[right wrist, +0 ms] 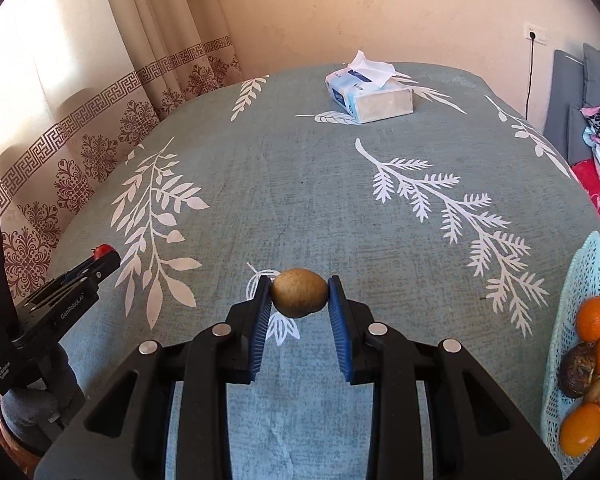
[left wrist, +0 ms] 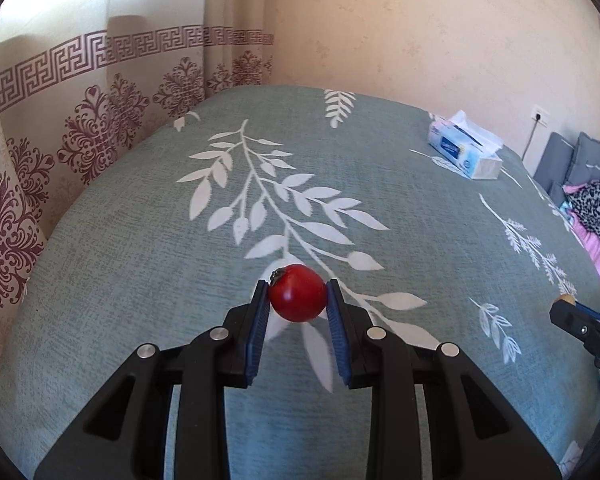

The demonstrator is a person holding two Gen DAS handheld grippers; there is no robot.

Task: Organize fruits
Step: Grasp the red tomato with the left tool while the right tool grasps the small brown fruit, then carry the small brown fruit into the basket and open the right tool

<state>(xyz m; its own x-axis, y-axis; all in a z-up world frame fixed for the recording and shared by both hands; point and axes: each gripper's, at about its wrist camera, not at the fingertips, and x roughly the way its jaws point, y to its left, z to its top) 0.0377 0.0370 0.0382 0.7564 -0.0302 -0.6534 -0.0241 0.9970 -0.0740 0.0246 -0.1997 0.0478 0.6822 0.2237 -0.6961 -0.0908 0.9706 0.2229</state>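
Both grippers are clamped on round fruit — the left gripper on a tomato, the right gripper on a kiwi — either could squirt from its narrow tip-hold before reaching the basket.

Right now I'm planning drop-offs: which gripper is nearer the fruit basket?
Right. The right gripper, holding the kiwi, has the basket just to its right; the left gripper, holding the tomato, is farther away.

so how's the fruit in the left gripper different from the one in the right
The tomato in the left gripper is glossy red; the kiwi in the right gripper is matte brown. The tomato is round with a dark stem cap showing, the kiwi oval with none visible. Both are pinched between blue-padded fingers above the tablecloth.
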